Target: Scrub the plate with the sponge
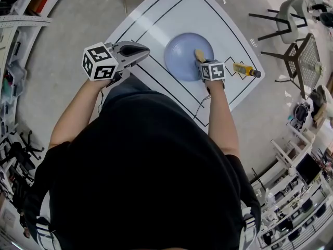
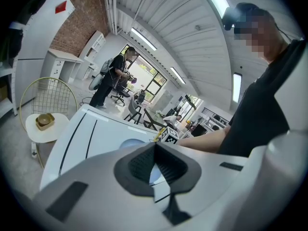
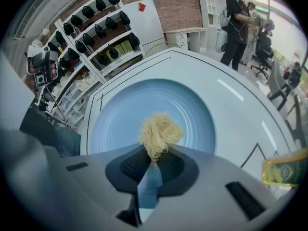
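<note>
Right gripper clenched on sponge; pale yellow tuft sticks out past jaw tips. Blue plate lies directly ahead of and under those tips, on white table with black lines. Sponge is over plate's near side; contact with it not clear. Yellow bottle lies on table to this gripper's right, off plate.

Left gripper closed, tips meeting, nothing between them. It is raised above table edge, plate ahead of it and to its right, well apart.
</note>
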Demonstrator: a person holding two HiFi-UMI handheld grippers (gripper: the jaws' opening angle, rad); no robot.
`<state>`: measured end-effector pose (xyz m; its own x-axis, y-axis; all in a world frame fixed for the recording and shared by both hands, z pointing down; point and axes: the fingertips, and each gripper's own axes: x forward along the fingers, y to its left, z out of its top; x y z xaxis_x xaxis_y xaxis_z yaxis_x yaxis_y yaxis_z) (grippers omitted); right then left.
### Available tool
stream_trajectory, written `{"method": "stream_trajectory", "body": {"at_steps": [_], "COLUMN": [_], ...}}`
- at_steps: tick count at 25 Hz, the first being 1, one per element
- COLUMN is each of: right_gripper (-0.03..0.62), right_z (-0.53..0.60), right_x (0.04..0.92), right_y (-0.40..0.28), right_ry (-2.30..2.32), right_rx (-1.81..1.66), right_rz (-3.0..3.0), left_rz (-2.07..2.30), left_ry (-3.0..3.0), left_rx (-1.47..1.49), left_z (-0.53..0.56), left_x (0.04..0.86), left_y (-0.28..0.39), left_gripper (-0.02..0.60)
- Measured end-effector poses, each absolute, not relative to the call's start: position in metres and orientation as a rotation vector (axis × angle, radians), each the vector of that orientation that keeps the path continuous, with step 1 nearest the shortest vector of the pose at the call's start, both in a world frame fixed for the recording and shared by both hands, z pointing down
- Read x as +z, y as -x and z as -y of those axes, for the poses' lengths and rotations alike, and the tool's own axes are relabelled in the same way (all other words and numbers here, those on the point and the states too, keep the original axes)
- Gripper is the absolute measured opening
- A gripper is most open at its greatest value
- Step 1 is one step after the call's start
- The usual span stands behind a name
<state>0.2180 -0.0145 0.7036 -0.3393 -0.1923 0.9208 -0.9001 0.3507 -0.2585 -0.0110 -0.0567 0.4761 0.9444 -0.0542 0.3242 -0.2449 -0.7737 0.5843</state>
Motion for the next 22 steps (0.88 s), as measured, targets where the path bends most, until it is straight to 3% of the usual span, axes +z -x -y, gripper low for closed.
{"method": "stream_trajectory", "body": {"at_steps": [22], "right_gripper": [0.038], "right_z": [-0.041], "right_x": [0.709], "right_y": [-0.197], "right_ry": [-0.828], "right_rx": [1.155], "right_rz": [1.733], "left_rz": [0.213], "left_ry": [-2.471], "left_rx": [0.375], "left_z": [0.039], "left_x": [0.46], "left_y": [0.008], "left_gripper": [0.009]}}
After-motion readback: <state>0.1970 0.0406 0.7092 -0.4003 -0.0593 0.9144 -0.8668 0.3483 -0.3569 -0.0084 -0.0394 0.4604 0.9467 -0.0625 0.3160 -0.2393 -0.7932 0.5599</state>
